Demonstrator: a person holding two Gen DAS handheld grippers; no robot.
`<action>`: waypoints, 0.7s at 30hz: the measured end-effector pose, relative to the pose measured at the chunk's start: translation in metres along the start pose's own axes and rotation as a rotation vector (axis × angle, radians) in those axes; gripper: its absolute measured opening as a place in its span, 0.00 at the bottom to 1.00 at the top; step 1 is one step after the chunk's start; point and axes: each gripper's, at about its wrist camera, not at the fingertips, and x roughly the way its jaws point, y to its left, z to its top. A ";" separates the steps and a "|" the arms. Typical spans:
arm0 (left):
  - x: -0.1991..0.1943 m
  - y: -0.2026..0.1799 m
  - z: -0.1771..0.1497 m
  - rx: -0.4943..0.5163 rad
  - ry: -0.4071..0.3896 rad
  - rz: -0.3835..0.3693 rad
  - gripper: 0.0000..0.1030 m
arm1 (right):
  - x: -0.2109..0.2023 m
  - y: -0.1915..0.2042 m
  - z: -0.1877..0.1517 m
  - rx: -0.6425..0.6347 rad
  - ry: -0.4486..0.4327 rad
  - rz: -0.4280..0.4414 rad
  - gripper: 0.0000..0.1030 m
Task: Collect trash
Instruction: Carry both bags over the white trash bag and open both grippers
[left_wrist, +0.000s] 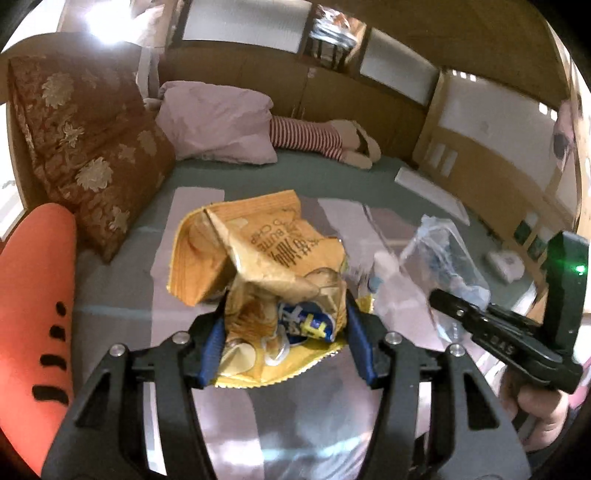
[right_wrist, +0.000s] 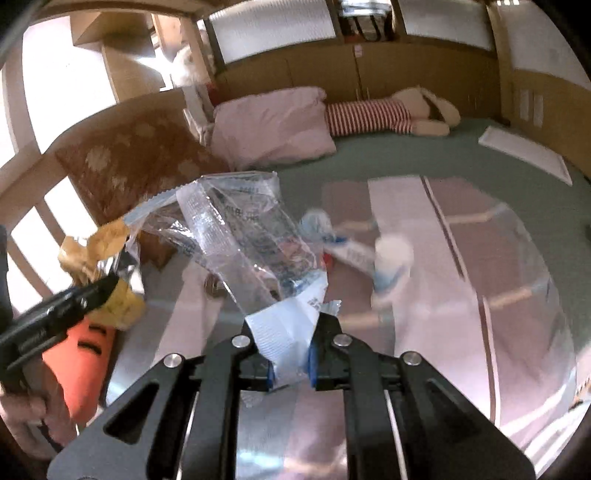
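Holding: your left gripper (left_wrist: 284, 343) is clamped on a crumpled yellow-orange foil snack bag (left_wrist: 258, 266), its blue pads pressing both sides of the bag's lower end.
Left load position: the snack bag stands up from the jaws, lifted clear of the bed (left_wrist: 295, 177), its torn top fanned open toward the cushions.
Right gripper (right_wrist: 290, 354): closed tight on the white sealed edge of a clear crinkled plastic wrapper (right_wrist: 251, 240) with printed text.
Right load position: the wrapper rises up and leftward from the jaws, raised off the bedding.
Between your hands: each gripper shows at the edge of the other's view, near but apart; your hand (left_wrist: 535, 410) grips the right handle.
Left on the bed: a blurred white and blue piece of litter (right_wrist: 388, 262) lies on the shiny striped pink-grey blanket (right_wrist: 461, 258); its shape is too smeared to tell.
Surroundings: a brown floral cushion (left_wrist: 85, 147), a pale pink pillow (left_wrist: 218, 122), a red-and-white striped soft toy (left_wrist: 321, 140) and an orange carrot-shaped plush (left_wrist: 33, 314).
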 end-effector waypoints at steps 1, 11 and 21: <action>-0.001 -0.003 -0.006 0.012 0.003 0.012 0.55 | -0.002 -0.002 -0.007 0.003 0.009 -0.004 0.13; 0.022 -0.013 -0.028 0.059 0.065 0.104 0.55 | 0.012 0.005 -0.016 -0.033 0.040 -0.051 0.13; 0.023 -0.006 -0.026 0.033 0.074 0.107 0.55 | 0.016 0.003 -0.019 -0.030 0.054 -0.054 0.13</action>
